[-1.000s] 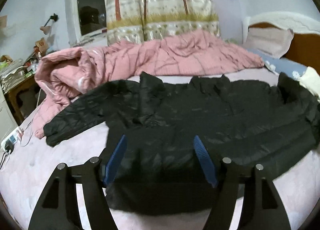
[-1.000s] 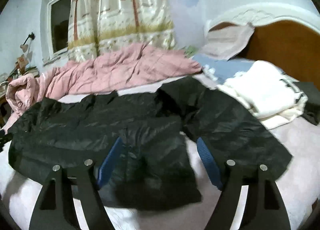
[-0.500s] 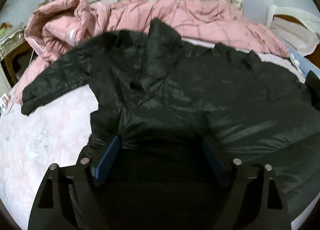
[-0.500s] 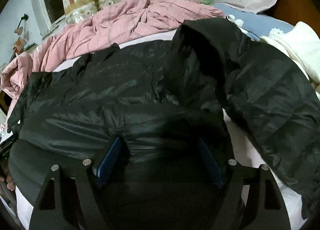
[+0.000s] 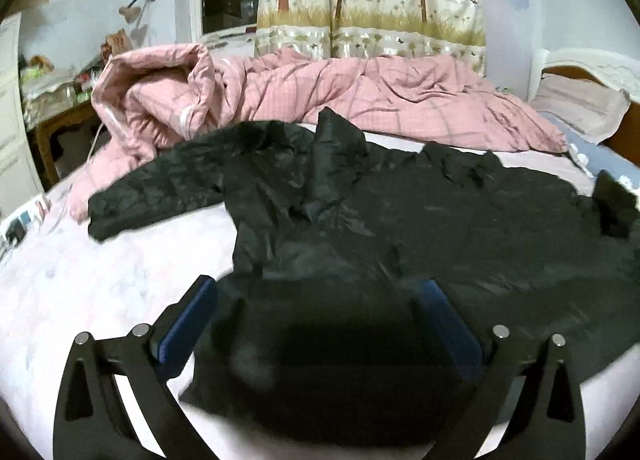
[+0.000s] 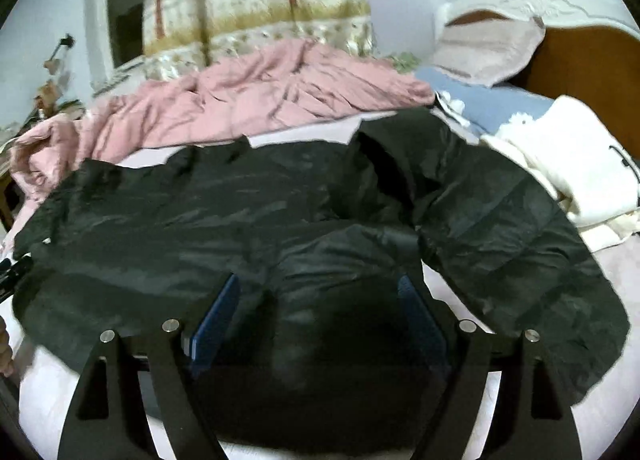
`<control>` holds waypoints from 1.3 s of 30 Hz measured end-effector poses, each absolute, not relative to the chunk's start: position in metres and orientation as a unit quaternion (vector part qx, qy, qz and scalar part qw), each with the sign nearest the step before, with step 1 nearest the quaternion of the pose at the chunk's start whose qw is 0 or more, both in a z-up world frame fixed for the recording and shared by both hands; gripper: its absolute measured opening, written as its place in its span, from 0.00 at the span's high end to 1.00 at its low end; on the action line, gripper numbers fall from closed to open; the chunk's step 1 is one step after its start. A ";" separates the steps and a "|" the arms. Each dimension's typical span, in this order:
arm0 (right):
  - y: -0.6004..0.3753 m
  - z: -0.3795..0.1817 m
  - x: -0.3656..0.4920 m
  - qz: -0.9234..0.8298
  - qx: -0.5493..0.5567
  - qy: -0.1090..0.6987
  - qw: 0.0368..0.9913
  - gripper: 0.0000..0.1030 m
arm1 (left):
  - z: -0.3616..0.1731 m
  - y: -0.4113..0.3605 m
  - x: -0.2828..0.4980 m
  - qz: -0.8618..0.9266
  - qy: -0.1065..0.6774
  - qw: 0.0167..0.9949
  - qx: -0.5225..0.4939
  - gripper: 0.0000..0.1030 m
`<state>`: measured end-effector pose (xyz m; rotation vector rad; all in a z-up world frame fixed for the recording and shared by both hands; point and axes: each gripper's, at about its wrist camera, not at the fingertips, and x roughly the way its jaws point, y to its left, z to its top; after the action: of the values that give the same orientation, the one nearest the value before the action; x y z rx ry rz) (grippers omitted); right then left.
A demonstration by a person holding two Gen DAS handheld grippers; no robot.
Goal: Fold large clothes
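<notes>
Both grippers (image 5: 316,300) (image 6: 318,292) gape level over black jacket (image 5: 400,219)

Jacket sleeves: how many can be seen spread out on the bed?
2. One sleeve lies out to the left toward the pink quilt; the other sleeve lies out to the right beside the white clothes. Both belong to the black jacket.

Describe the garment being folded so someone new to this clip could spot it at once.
Start at the bed with its pale pink sheet; a rumpled pink quilt lies along its far side. In front of the quilt, spread flat, is the black puffer jacket: shiny, dark, sleeves out, unlike the cream garment.
</notes>
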<state>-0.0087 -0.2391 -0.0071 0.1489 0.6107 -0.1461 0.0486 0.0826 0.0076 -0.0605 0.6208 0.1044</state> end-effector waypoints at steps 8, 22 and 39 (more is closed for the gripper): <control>-0.270 -0.012 -0.068 -0.058 0.142 0.289 0.945 0.19 | 0.007 0.118 -0.002 0.045 0.306 0.948 -0.072 0.02; -0.268 -0.042 -0.053 -0.040 0.151 0.348 0.924 0.86 | -0.019 0.131 0.002 -0.022 0.379 0.915 -0.133 0.88; -0.248 -0.006 -0.110 -0.102 0.082 0.283 0.950 0.71 | 0.031 0.100 -0.059 0.027 0.248 0.968 -0.021 0.35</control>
<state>-0.1095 -0.2478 -0.0056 0.1670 0.5749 -0.2073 -0.0589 0.0996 0.0312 -0.0415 0.5022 0.0547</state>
